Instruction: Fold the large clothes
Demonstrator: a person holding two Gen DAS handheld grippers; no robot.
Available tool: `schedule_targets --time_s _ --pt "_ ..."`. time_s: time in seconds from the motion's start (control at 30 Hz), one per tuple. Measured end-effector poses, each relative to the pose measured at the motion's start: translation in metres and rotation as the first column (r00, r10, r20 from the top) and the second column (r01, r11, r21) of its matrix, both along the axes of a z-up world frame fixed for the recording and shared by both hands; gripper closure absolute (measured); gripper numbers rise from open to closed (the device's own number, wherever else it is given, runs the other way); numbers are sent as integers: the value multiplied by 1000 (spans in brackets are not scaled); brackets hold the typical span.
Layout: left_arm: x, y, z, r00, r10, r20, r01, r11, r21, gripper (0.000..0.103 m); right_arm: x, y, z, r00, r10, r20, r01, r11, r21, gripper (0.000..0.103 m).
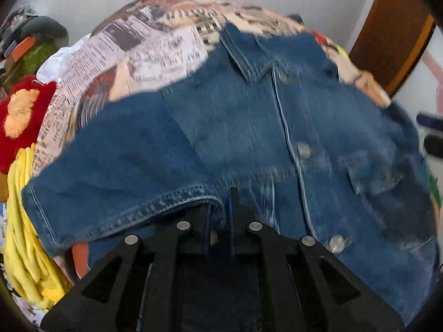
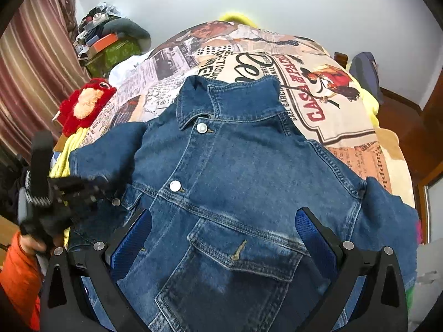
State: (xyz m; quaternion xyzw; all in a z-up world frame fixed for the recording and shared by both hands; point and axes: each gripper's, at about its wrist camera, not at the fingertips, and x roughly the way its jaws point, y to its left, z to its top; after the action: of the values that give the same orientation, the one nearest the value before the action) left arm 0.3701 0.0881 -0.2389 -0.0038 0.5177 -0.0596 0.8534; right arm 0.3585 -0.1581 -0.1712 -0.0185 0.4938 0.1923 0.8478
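A blue denim jacket (image 2: 235,182) lies front up on a bed, collar at the far end, buttons shut. In the left wrist view the jacket (image 1: 249,127) is blurred by motion and its left sleeve (image 1: 110,160) lies folded across toward the body. My left gripper (image 1: 221,207) is shut on the sleeve's hem edge. The left gripper also shows at the left of the right wrist view (image 2: 83,191), blurred. My right gripper (image 2: 221,221) is open wide, its blue-padded fingers (image 2: 133,238) hovering over the chest pocket (image 2: 243,251), holding nothing.
The bed has a newspaper-print cover (image 2: 304,88). A red plush toy (image 2: 83,105) and yellow cloth (image 1: 27,221) lie at the bed's left edge. A cluttered green box (image 2: 110,52) stands by a striped curtain (image 2: 33,69). A wooden door frame (image 1: 393,33) is at the right.
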Motion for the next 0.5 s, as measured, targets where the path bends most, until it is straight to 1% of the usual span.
schedule_targets --time_s 0.07,0.1,0.13,0.17,0.2,0.23,0.3,0.4,0.47,0.5 --pt "-10 4 -1 1000 5 -4 -5 1000 -23 88 1 1 -2 1000 2 -7 -2 1000 -5 0" --pt "-14 8 2 1000 10 -5 -10 998 -56 80 1 1 -4 1000 2 -9 -2 1000 -6 0" --pt "-18 14 5 1000 26 -8 -26 996 -85 66 1 2 -5 1000 4 -13 -4 1000 -8 0" --pt "-19 18 8 999 42 -7 -42 994 -103 60 2 4 -5 1000 6 -16 -6 1000 -7 0" --pt "-23 26 14 998 66 5 -65 990 -124 52 2 6 -6 1000 8 -17 -9 1000 -7 0" --pt "-27 35 20 995 95 23 -91 986 -143 47 2 8 -5 1000 10 -17 -10 1000 -7 0" --pt "-36 58 31 986 161 51 -150 974 -168 42 3 14 -5 1000 20 -15 -21 1000 -6 0" --pt "-49 100 39 957 280 73 -259 942 -216 38 4 24 -4 999 36 -11 -36 999 -5 0" --pt "-58 131 36 930 361 71 -334 910 -247 38 5 30 -5 999 46 -10 -46 999 -7 0" --pt "-62 146 32 911 407 62 -378 888 -262 38 5 33 -5 999 51 -11 -51 999 -9 0"
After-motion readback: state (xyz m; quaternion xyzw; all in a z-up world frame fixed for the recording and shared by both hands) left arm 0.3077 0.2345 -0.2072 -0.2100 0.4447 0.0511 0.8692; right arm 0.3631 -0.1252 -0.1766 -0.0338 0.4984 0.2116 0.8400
